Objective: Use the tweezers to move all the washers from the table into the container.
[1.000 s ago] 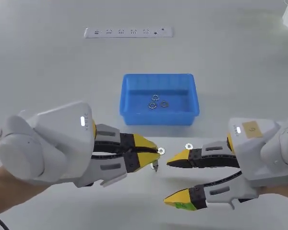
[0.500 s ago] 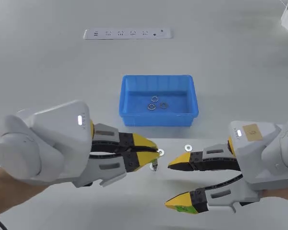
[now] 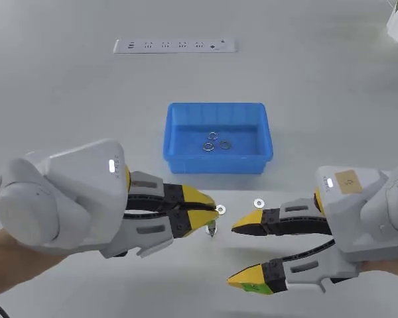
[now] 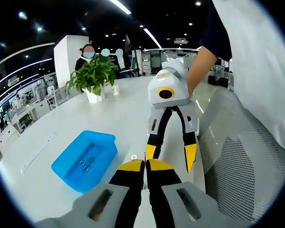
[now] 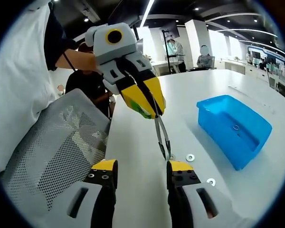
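Clamping tweezers [image 5: 160, 133]: left gripper [image 3: 211, 211]; label [image 3: 347, 179] unreadable

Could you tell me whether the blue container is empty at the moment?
No, the head view shows three washers lying on the floor of the blue container.

Item one: a white power strip [image 3: 175, 45] lies flat at the far side of my head view, its long side running across, sockets facing up.

Item two: in my left gripper view a potted plant [image 4: 91, 75] stands upright in a white pot, with a small cup [image 4: 116, 90] just beside it. A white column [image 4: 70, 54] rises behind it, and a person [image 4: 84, 59] stands beyond the leaves.

Item three: a grey mesh chair [image 5: 57, 142] sits close by in my right gripper view.

Item four: ceiling light strips [image 5: 146, 12] are lit overhead. Background people [image 5: 204, 56] stand well apart, details too small to tell.
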The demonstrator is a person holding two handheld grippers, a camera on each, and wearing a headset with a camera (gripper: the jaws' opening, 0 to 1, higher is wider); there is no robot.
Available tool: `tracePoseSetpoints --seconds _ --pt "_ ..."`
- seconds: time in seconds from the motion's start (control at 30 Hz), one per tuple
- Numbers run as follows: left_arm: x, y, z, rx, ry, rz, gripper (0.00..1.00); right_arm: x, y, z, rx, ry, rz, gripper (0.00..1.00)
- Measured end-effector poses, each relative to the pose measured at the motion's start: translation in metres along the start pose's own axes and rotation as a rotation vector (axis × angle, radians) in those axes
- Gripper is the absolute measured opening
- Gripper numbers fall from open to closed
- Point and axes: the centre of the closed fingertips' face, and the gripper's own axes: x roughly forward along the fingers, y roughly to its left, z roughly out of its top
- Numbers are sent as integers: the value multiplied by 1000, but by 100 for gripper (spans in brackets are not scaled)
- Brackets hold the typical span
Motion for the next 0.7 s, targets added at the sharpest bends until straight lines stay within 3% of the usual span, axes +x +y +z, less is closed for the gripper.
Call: tracePoseSetpoints --seconds 0.23,0.5,0.7 --pt "3 1 1 -11 -4 -16 6 6 -3 6 -9 -8 7 42" --pt "3 1 1 -19 5 -43 6 17 -19 14 -26 -19 4 42" --pt "3 0 1 -28 4 -52 6 30 -24 18 -113 5 20 34"
